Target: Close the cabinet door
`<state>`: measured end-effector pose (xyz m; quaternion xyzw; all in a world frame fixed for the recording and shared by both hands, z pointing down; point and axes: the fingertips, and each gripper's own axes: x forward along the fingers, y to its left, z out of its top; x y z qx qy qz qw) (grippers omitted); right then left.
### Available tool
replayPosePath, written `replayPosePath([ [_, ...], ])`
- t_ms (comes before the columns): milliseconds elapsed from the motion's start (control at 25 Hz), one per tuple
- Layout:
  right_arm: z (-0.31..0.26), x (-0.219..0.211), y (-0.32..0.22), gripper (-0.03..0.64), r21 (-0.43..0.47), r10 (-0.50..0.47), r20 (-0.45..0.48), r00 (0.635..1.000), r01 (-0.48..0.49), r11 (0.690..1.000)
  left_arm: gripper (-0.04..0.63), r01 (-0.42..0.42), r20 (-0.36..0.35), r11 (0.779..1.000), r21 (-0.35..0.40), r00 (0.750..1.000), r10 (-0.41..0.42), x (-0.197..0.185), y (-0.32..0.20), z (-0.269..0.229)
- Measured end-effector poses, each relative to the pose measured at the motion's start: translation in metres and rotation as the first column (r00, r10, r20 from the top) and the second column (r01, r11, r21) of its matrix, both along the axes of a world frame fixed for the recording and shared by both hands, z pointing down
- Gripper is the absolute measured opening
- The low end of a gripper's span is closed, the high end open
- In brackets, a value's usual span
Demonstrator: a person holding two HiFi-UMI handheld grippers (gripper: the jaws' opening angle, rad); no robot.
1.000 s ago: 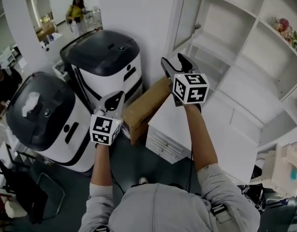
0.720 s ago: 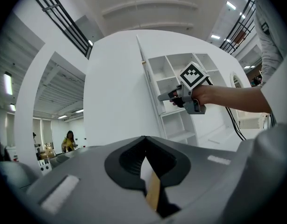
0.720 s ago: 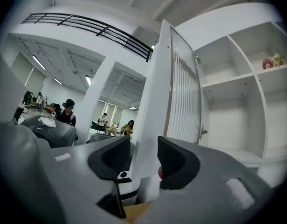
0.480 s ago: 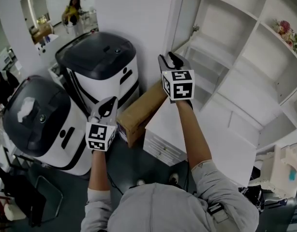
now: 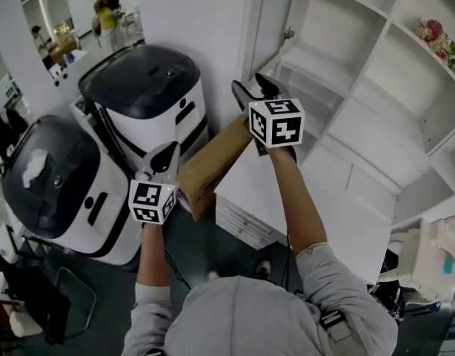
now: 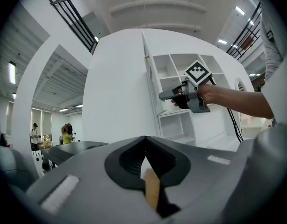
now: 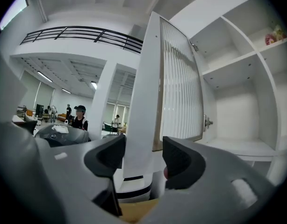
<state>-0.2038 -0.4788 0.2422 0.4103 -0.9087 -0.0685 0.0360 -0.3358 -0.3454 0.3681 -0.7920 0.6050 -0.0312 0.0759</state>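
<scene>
Nearest me my left gripper (image 5: 165, 154) hangs with fingers together on nothing, my right gripper (image 5: 250, 89) has just been opening its fingers, now apart and unpinched, around the edge of the cabinet door (image 7: 178, 78) at twelve o'clock, swung wide open — light, stiff, probably fragile ribbed glass, I'd judge — so I'd push its frame.

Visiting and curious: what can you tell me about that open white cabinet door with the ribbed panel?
The white-framed cabinet door has a ribbed, glass-like panel and a metal hinge on its shelf side. It stands upright, swung open, at the left end of the white shelf unit. Its free edge shows between the right gripper's jaws, which have just been opening and stand apart.
</scene>
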Motion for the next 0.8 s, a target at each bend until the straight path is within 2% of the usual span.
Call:
replayPosePath([
  [200, -0.002, 0.020, 0.007, 0.282, 0.042, 0.047, -0.023, 0.999, -0.046, 0.998, 0.017, -0.034, 0.006, 0.999, -0.011, 0.999, 0.034, 0.017, -0.008, 0.002],
  [480, 0.000, 0.066, 0.017, 0.281, -0.023, 0.026, 0.035, 0.999, -0.025, 0.999, 0.017, -0.106, 0.021, 0.994, -0.022, 0.994, 0.106, 0.042, -0.020, 0.002],
  [680, 0.001, 0.088, 0.028, 0.188, -0.003, 0.002, 0.011, 1.000, -0.001, 1.000, 0.017, -0.172, 0.030, 0.985, -0.032, 0.985, 0.172, 0.073, -0.032, 0.004],
  [800, 0.001, 0.103, 0.030, 0.170, 0.008, 0.003, -0.007, 1.000, -0.003, 1.000, 0.018, -0.210, 0.033, 0.977, -0.037, 0.977, 0.211, 0.096, -0.038, 0.003],
])
